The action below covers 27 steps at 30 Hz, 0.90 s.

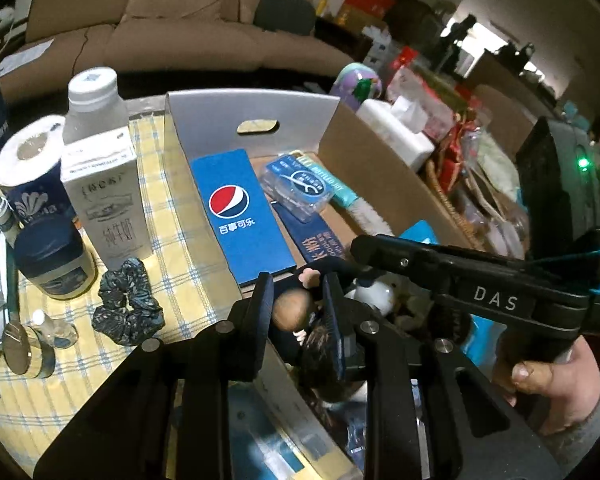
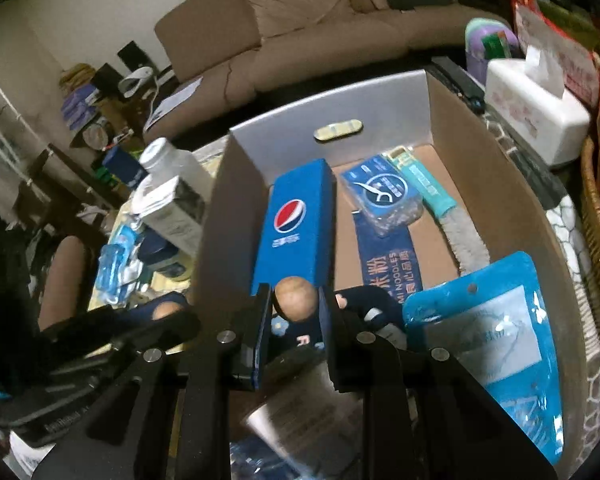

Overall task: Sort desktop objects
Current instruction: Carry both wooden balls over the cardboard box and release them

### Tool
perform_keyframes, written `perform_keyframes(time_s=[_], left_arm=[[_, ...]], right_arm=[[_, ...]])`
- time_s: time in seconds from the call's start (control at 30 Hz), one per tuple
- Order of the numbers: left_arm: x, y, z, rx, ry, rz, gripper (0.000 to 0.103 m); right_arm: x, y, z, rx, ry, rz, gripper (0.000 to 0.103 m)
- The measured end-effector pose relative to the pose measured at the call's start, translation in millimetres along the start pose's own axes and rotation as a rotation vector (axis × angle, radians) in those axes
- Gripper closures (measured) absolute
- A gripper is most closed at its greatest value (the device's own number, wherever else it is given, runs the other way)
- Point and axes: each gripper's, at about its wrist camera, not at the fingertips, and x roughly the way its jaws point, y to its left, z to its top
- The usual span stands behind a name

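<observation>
Both grippers reach over the near end of the cardboard box (image 2: 460, 128). Between the fingers of the left gripper (image 1: 296, 300) sits a small doll (image 1: 290, 314), its round tan head filling the gap between the pads; the blue pads look pressed to either side of it, so this claw seems to be gripping the doll, though blur keeps the contact from being certain. Its dark-clothed body hangs below into the box.

Right gripper (image 2: 294, 304) shows the same sight from the other side: the tan head (image 2: 294, 299) lies between its half-parted fingers, close to both, but I cannot tell whether they pinch it. In the left wrist view this tool comes in from the right, tilted slightly down, held in a bare hand (image 1: 540, 376) (thumb wrapped round the grip).

Inside the box, past the doll, a blue Pepsi carton (image 1: 240, 216) leans along the left wall, a clear floss-pick case (image 1: 298, 186) lies on a dark blue noodle packet (image 2: 386, 260), a teal-handled brush (image 2: 440, 208) lies beside it, and a blue pouch (image 2: 496, 332) rests at the near right.

Left of the box, on the yellow checked cloth (image 1: 180, 248), stand a milk carton (image 1: 106, 200), a white-capped bottle (image 1: 94, 104), a tissue roll (image 1: 30, 168) and a dark jar (image 1: 52, 256), with a scrunchie (image 1: 126, 304) lying near them. A white tissue box (image 2: 536, 108) stands beyond the box's right wall.
</observation>
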Motion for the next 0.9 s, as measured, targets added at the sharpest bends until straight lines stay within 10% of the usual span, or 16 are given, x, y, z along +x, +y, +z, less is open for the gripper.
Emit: perform_keyframes(time_s=[0.53,0.9], left_arm=[[-101.8,65.5,-46.5,-0.038,-0.113,0.071,0.021],[-149.5,148.8,-141.1,-0.148,-0.072,0.165,0.02]], right_arm=[[-32.0,42.7,-34.0,-0.073,-0.057,0.063,0.05],[-31.9,141.1,-97.3,-0.236,-0.037,0.11,0.042]])
